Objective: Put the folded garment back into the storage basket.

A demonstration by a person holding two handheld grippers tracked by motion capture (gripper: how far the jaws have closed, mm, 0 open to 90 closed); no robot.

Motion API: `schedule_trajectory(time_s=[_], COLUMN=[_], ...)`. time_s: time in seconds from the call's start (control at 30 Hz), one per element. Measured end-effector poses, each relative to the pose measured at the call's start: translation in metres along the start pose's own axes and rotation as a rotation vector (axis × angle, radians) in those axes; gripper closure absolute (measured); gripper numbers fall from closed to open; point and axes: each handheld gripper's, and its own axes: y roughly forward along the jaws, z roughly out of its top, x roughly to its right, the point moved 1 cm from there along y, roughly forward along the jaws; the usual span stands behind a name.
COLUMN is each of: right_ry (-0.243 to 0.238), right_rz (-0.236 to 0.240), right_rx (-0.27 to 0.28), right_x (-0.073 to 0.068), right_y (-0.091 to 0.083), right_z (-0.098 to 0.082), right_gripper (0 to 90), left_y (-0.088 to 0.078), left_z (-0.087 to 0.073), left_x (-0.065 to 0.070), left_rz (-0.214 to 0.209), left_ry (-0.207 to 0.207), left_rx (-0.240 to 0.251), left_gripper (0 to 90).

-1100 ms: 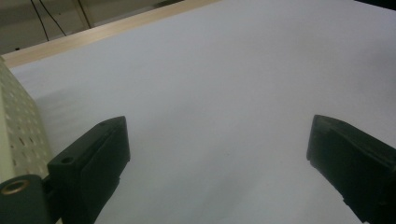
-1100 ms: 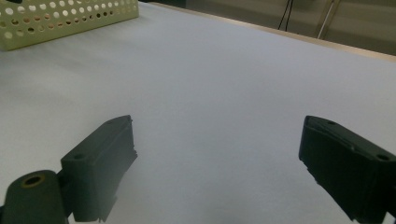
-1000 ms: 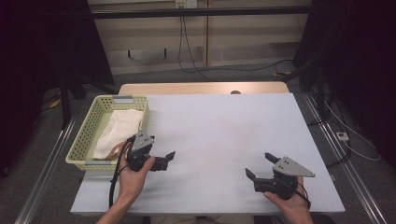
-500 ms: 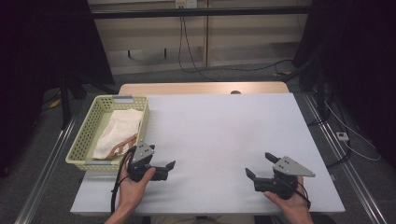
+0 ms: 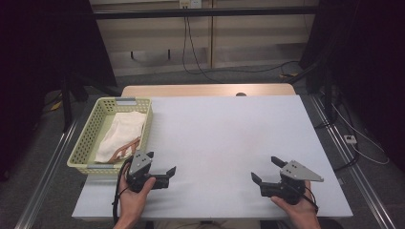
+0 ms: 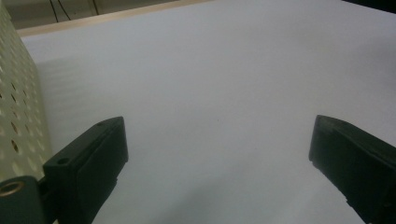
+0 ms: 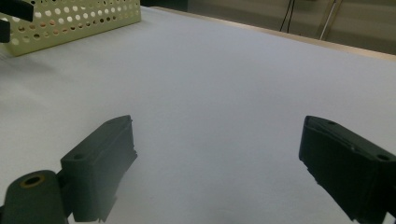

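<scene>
left tool (image 5: 161, 163) open, right tool (image 5: 266, 169) open

You work at a white table (image 5: 229, 138); beyond it, grey floor (image 5: 229, 78), trailing cables (image 5: 200, 67) and pale wall panels (image 5: 157, 33).

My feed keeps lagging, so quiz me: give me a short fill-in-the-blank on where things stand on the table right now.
1. The cloth lies inside the yellow ____.
2. The left gripper has its jaws ____, with nothing between them.
3. The basket stands at the table's ____ edge in the high view.
4. The right gripper holds ____.

Missing words: basket; open; left; nothing
</scene>
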Motion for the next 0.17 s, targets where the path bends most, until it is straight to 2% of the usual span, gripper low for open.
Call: schedule_trajectory(time_s=[0.07,0.17], right_ry=[-0.002,-0.002], right_rz=[0.003,0.004], right_rx=[-0.001,-0.002], right_x=[-0.0005,-0.0006], right_y=[0.0009,0.0017], right_z=[0.0002,0.0004], right_gripper=[10.6,10.6], left_y=[0.0001,0.0009], left_z=[-0.0005,-0.0006], left_x=[0.0007,0.0005], left_rz=[0.017,0.009], left_ry=[0.023,0.031], left_rx=[-0.016,-0.016], left_gripper=[5.0,4.8])
